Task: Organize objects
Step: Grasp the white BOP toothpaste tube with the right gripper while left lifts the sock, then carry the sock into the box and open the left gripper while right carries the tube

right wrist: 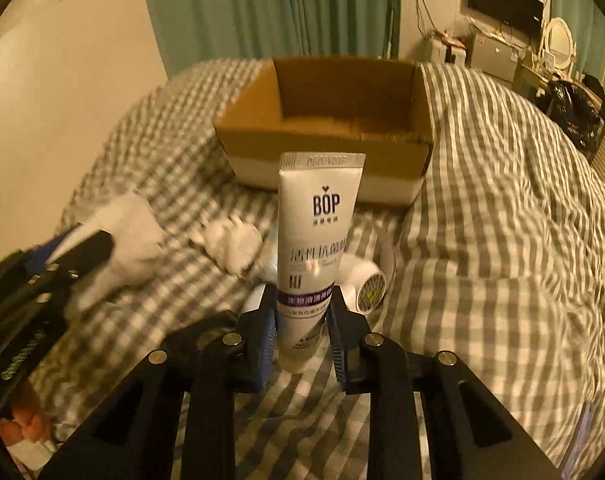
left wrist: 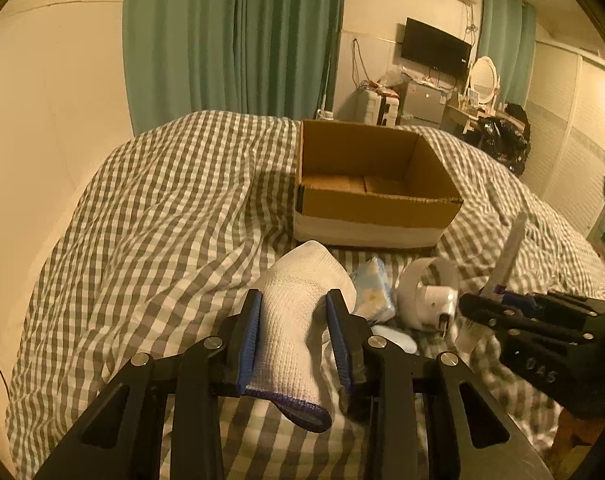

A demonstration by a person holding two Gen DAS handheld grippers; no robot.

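My left gripper (left wrist: 294,304) is shut on a white sock with a blue cuff (left wrist: 298,312), held just above the checked bedspread. My right gripper (right wrist: 302,304) is shut on a white tube marked BOP (right wrist: 318,240), which stands upright between the pads. From the left wrist view, the right gripper (left wrist: 482,300) appears at the right with the tube (left wrist: 510,252) sticking up. An open cardboard box (left wrist: 374,184) sits on the bed beyond both grippers, also seen as the box (right wrist: 326,128) in the right wrist view; nothing shows inside it.
On the bed between grippers and box lie a blue patterned packet (left wrist: 374,288), a white round device (left wrist: 430,296) and a crumpled white item (right wrist: 234,244). Green curtains (left wrist: 230,36) hang behind. A desk with a mirror (left wrist: 482,80) stands far right.
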